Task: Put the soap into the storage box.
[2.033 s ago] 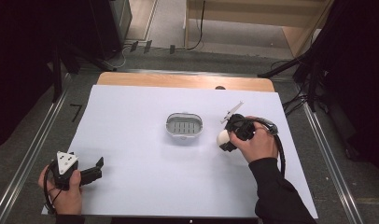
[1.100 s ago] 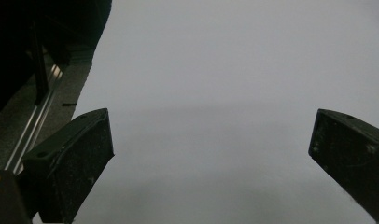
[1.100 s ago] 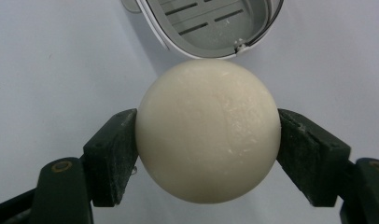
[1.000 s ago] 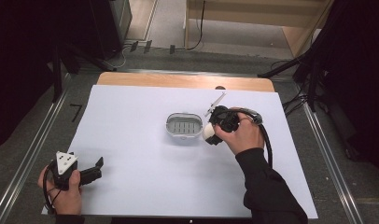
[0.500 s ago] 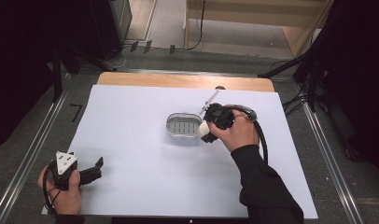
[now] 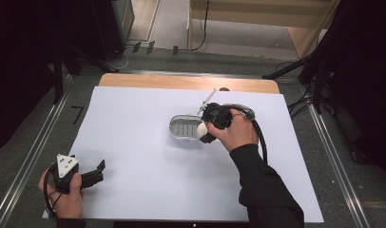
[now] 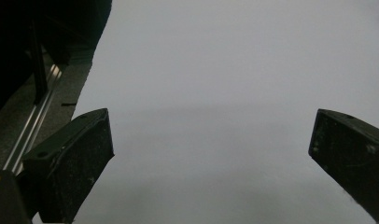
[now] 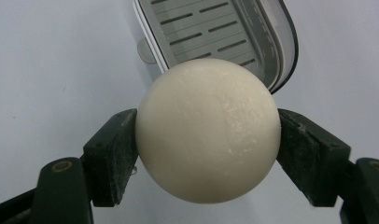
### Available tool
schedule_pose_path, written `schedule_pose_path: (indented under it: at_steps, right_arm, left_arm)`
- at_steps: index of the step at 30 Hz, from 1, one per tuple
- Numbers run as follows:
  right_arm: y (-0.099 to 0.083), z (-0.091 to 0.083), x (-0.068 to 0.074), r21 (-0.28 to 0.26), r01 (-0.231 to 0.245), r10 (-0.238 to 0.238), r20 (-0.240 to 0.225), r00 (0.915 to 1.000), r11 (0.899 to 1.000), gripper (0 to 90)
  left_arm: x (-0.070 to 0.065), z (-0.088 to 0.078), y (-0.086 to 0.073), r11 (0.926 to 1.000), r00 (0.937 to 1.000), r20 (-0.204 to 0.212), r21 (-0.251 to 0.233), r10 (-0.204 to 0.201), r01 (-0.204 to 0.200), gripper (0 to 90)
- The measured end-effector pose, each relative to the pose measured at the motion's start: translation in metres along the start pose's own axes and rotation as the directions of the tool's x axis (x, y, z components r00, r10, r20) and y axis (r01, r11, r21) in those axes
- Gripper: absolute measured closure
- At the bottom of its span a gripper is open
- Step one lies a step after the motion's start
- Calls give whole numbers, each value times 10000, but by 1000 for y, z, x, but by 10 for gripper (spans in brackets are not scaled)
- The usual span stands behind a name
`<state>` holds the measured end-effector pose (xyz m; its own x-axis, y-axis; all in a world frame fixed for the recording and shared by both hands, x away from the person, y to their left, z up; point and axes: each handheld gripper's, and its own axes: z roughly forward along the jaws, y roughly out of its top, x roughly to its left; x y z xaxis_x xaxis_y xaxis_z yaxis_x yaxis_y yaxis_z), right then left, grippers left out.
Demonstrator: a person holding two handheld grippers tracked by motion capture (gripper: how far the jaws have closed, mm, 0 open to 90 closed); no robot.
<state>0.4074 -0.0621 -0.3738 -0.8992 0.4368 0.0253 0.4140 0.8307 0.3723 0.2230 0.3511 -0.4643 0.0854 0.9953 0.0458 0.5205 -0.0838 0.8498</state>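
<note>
A cream-white round ball (image 8: 207,129) is clamped between the two black jaws of my right gripper (image 8: 207,144). In the high view that gripper (image 6: 203,131) holds the ball (image 6: 201,129) at the right rim of a small oval grey dish with a slotted floor (image 6: 183,128). The dish (image 8: 215,32) lies just beyond the ball in the right gripper view. My left gripper (image 6: 97,171) rests at the near left of the white table cover, jaws spread wide with nothing between them (image 7: 211,149).
The white cover (image 6: 134,142) spreads over the table, with a wooden strip (image 6: 181,81) along its far edge. Metal rails (image 6: 34,147) run down both sides. A cable (image 6: 262,137) loops from the right gripper over the person's dark sleeve.
My right gripper has carried the ball leftward from the right of the dish up to its right rim. The left gripper has stayed put.
</note>
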Motion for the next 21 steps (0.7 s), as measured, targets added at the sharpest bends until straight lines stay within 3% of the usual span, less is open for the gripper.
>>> schedule_pose_path:
  at_steps: [21]
  right_arm:
    - [29,12,2,29,199,-199,-146,9997,9998,254]
  left_arm:
    - [0,0,0,10000,10000,23,14,12,-12,2]
